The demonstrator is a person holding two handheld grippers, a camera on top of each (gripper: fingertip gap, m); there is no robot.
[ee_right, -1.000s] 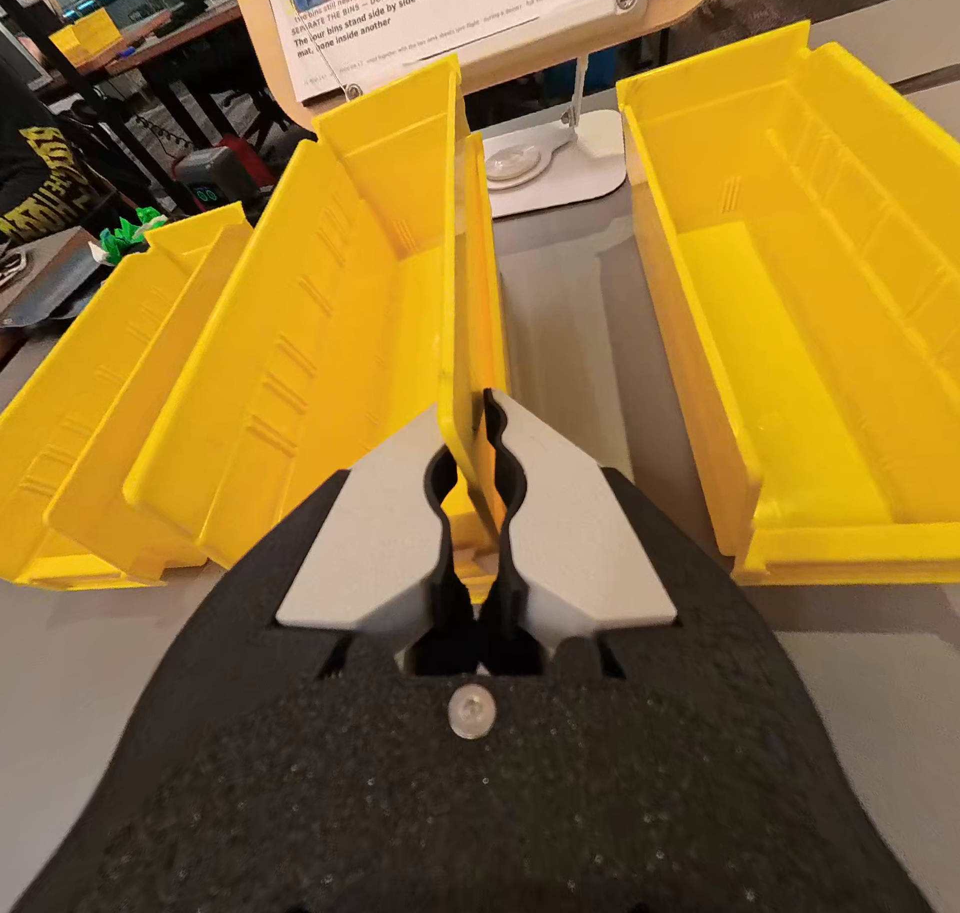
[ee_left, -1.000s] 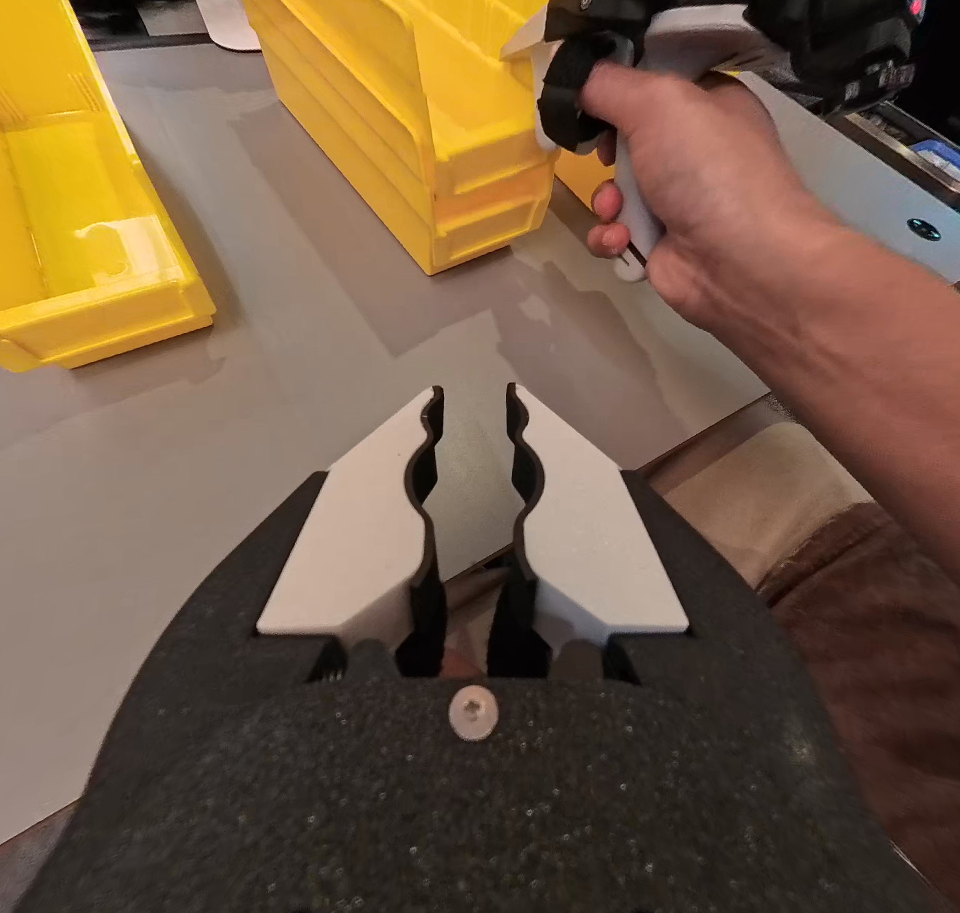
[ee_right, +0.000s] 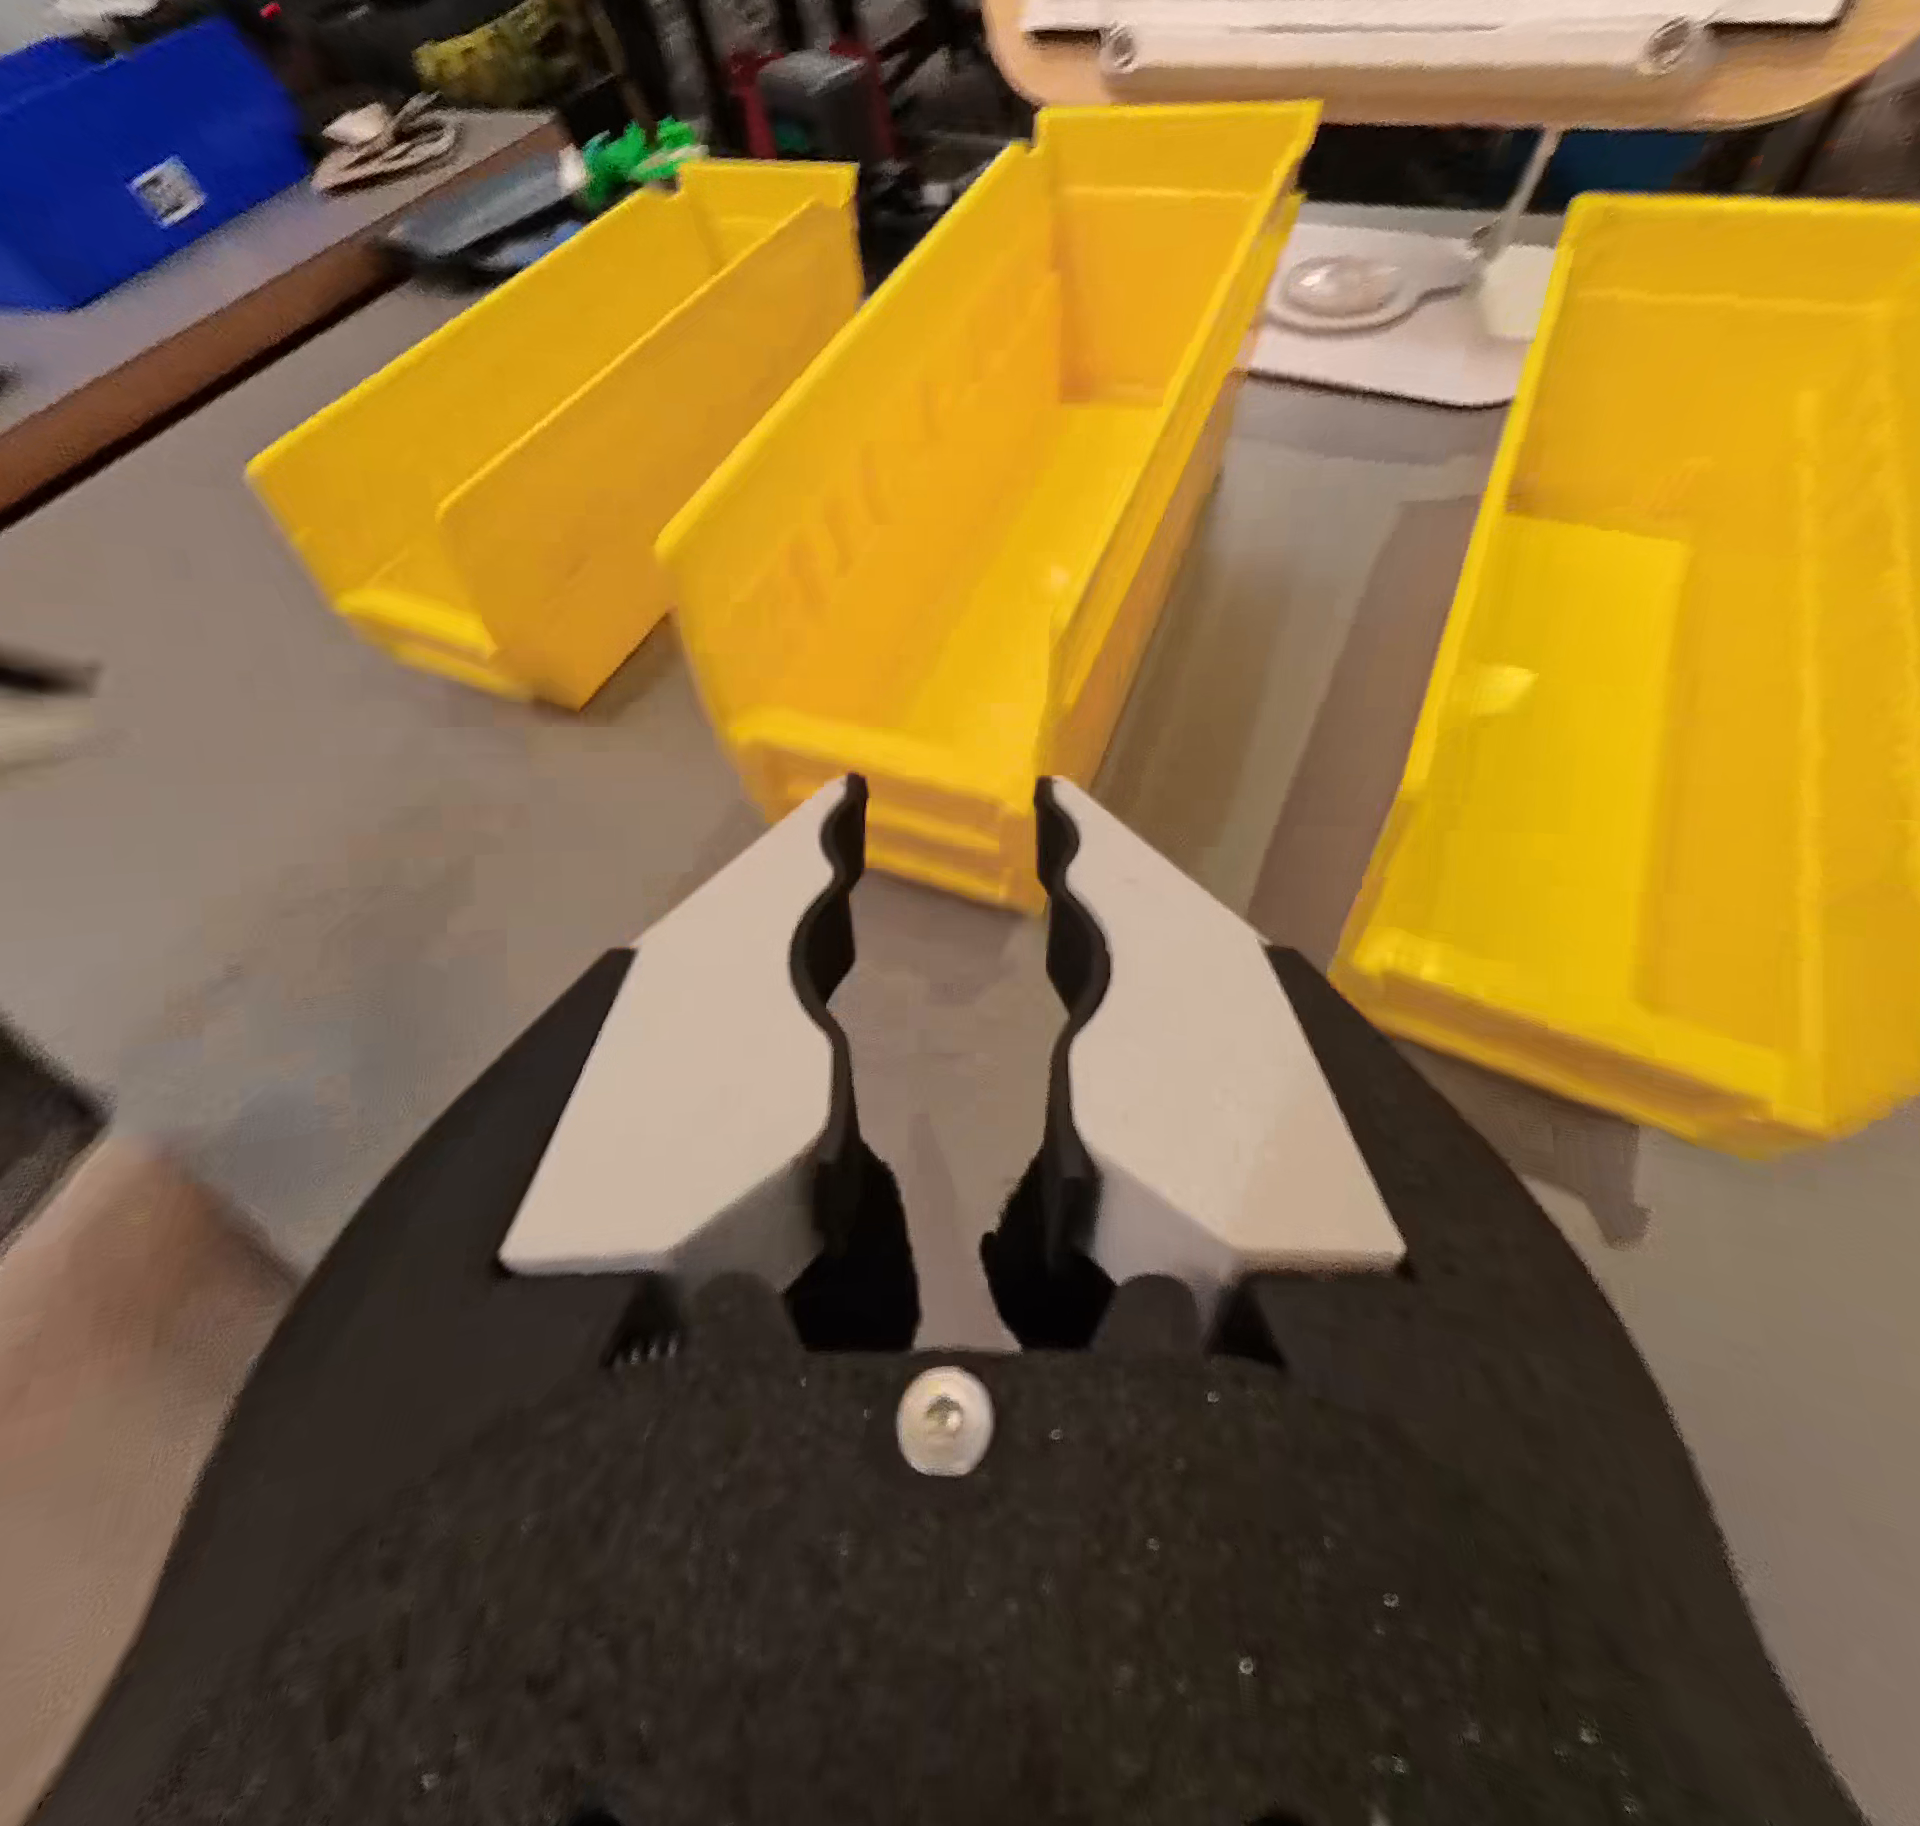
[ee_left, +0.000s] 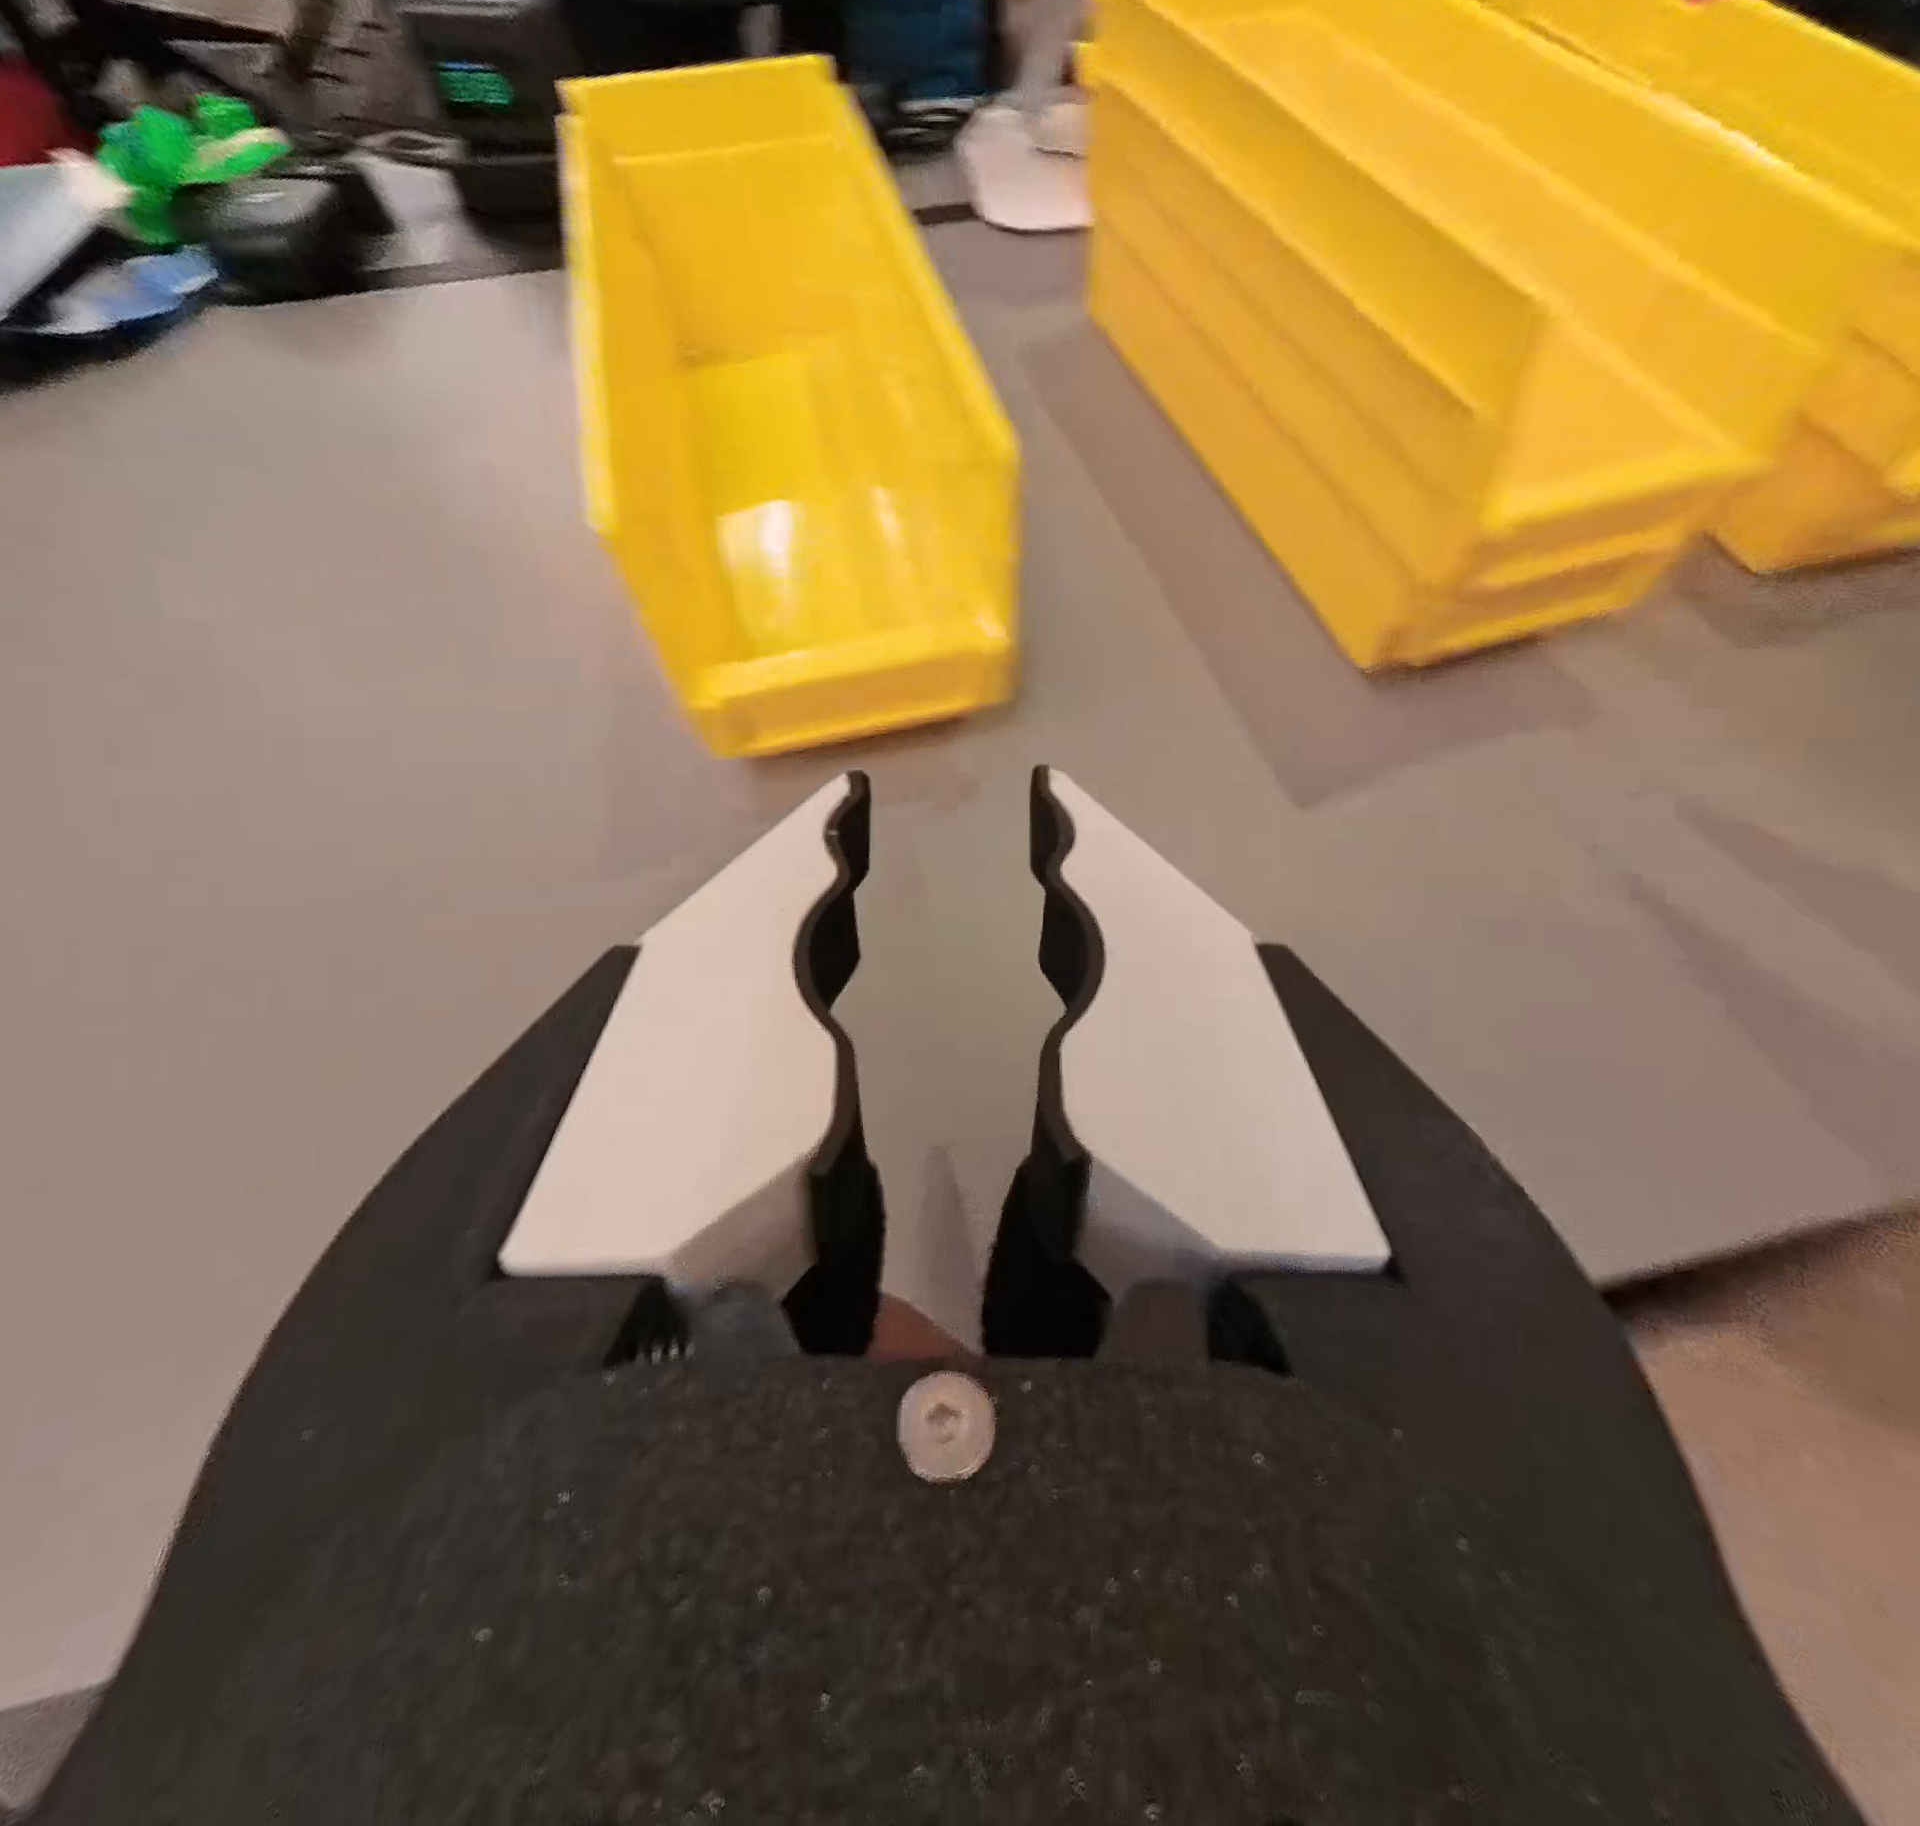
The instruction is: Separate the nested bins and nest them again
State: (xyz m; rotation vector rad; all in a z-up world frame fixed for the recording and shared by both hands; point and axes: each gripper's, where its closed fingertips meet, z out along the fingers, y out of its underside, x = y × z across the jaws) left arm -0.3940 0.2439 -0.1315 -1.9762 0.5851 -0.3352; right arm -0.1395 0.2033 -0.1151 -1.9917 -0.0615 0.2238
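Both tongs (ee_left: 945,789) (ee_right: 948,794) wide, empty; yellow bins (ee_right: 966,529) ahead; sign stand (ee_right: 1382,322) behind.

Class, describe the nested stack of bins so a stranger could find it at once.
Start at the grey table with three yellow groups in a row. The stack is the middle one, before the sign board. Unlike its neighbours, several layered front lips show.
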